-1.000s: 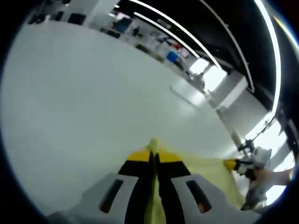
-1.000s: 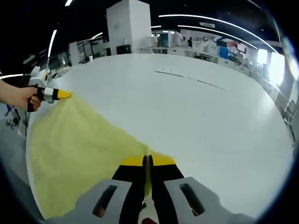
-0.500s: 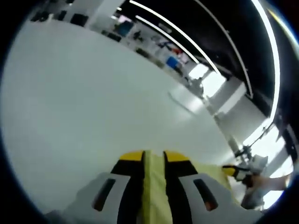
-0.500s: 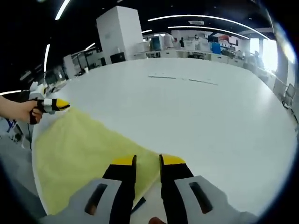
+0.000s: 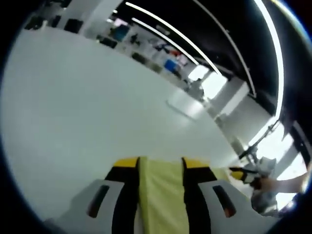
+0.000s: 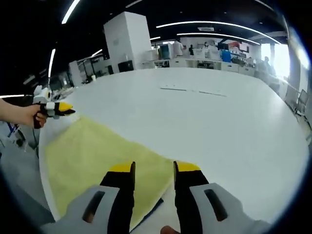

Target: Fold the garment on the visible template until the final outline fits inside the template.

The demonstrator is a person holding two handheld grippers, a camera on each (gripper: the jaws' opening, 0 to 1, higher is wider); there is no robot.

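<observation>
Now both grippers (image 6: pixel 153 168) apart over yellow garment (image 6: pixel 92 156) (flat).

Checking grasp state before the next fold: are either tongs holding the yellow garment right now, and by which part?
Nothing is held. Left tongs and right tongs are both open above the yellow garment, which lies flat on the white table.

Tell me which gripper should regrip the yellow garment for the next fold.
Probably the right gripper: open, right above the yellow garment's near edge. The left gripper, also open, sits at its far corner.
</observation>
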